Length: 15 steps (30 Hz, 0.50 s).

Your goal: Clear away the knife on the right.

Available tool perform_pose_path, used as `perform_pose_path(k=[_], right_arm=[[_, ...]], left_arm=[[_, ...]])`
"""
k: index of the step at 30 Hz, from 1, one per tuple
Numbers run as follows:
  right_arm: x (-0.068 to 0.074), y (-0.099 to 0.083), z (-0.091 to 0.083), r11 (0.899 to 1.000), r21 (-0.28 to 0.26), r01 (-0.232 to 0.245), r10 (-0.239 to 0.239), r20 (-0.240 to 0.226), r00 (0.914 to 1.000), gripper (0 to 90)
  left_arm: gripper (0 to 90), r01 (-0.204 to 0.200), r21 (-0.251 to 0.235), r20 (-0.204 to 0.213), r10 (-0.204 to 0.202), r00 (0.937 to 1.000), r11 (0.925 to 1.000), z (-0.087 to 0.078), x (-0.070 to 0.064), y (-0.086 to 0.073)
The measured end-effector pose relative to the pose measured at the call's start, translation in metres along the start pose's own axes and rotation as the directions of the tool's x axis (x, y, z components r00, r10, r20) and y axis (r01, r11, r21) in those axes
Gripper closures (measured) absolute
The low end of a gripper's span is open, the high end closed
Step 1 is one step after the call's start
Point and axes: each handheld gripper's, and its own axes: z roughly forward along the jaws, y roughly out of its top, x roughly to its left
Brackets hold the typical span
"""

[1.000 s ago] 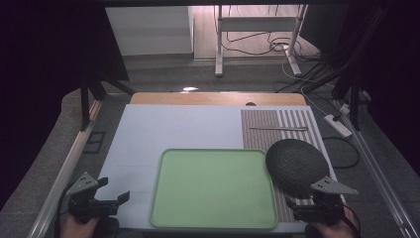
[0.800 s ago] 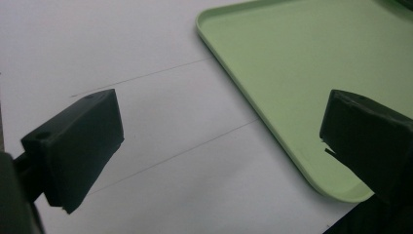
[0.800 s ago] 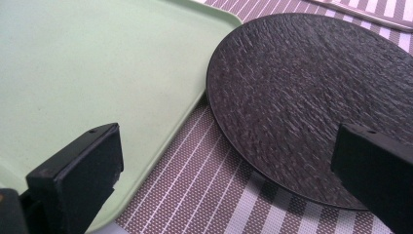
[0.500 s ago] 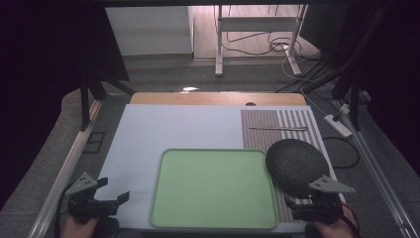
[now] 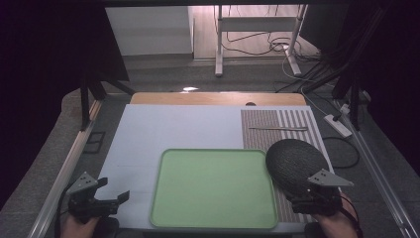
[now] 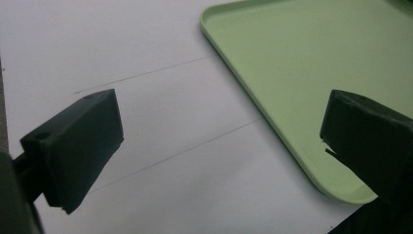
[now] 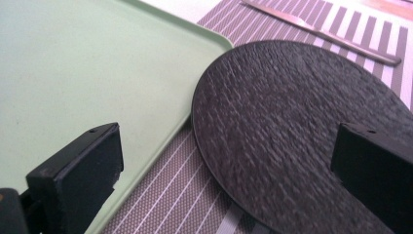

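High view: green tray (image 5: 214,188) bottom center, dark plate (image 5: 295,165) at its right edge, knife (image 5: 277,128) above. Left gripper (image 6: 219,146) view: jaws wide apart, empty, tray corner upper right. Right gripper (image 7: 229,165) view: jaws wide, empty, over plate rim.

Dim high view, dark edges; gripper views brighter, soft.

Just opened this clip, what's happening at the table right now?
Nothing is being handled yet. A person holds the left tongs open above the white table surface, beside the empty green tray. The right tongs are open too, hanging at the near edge of the dark round plate, which lies on a striped placemat and reaches the tray's right rim. A slim metal utensil, likely a knife, lies farther back on the mat.
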Motion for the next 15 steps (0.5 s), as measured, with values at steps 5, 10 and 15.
perform_pose_path(k=[5, 10, 15], right_arm=[[-0.001, 0.006, 0.003, 0.999, -0.023, 0.03, -0.03, -0.017, 0.9994, 0.0], [-0.001, 0.012, 0.008, 1.0, -0.016, 0.026, -0.026, -0.037, 0.999, 0.0], [-0.005, 0.019, 0.013, 1.0, 0.004, -0.001, 0.001, -0.043, 0.9991, 0.0]], left_arm=[[1.8, -0.007, 0.009, 0.001, 0.007, 1.0, 0.9999, 0.001, -0.001, 0.0], [1.5, -0.014, 0.013, -0.002, 0.014, 0.9999, 0.9998, 0.001, -0.001, 0.001], [1.4, -0.009, 0.011, 0.0, 0.009, 1.0, 0.9999, 0.001, -0.001, 0.001]])
